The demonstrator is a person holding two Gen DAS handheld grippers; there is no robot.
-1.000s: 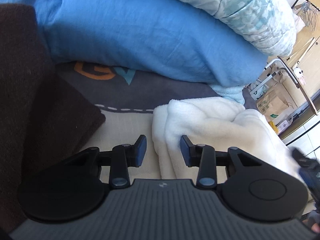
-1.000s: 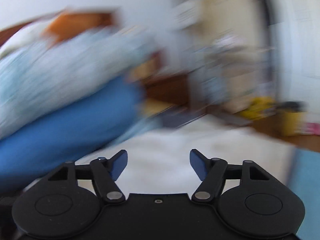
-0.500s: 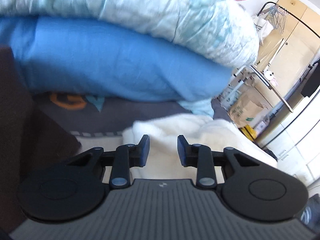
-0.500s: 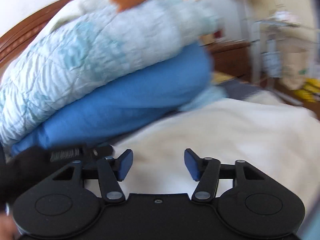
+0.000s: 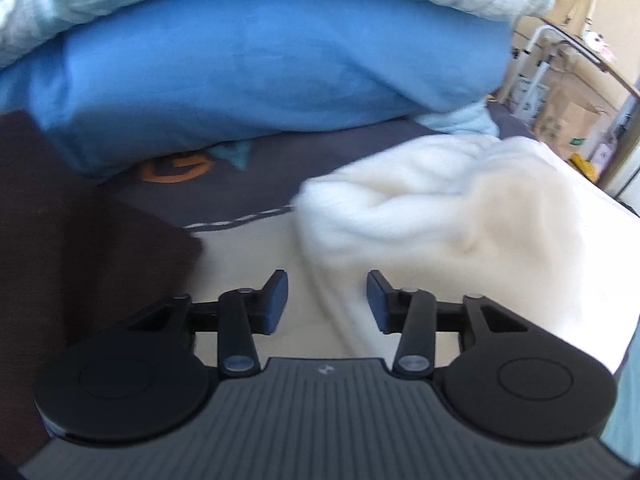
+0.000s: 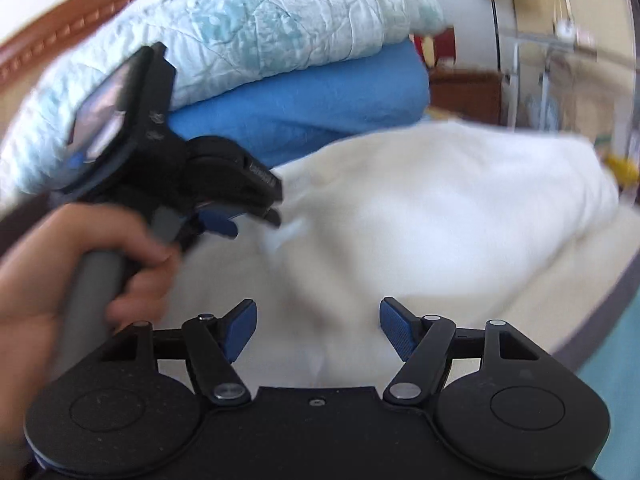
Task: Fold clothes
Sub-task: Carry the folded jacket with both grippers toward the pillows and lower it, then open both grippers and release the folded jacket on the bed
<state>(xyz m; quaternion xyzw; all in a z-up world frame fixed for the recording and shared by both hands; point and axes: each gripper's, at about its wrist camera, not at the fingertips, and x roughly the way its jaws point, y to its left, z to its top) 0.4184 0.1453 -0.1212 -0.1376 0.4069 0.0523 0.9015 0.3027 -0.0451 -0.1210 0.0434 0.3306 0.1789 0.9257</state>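
Since the earlier frame, both grippers were swung over the white garment [image 5: 440, 216]. Left gripper [image 5: 327, 300] and right gripper [image 6: 318, 328] are opening, empty; folding remains.

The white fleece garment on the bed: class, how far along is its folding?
Done: the white fleece garment lies bunched in soft folds, not neat. In hand: nothing; the left gripper and right gripper are opening above it, pads clear. Left: grip an edge, fold and flatten it.
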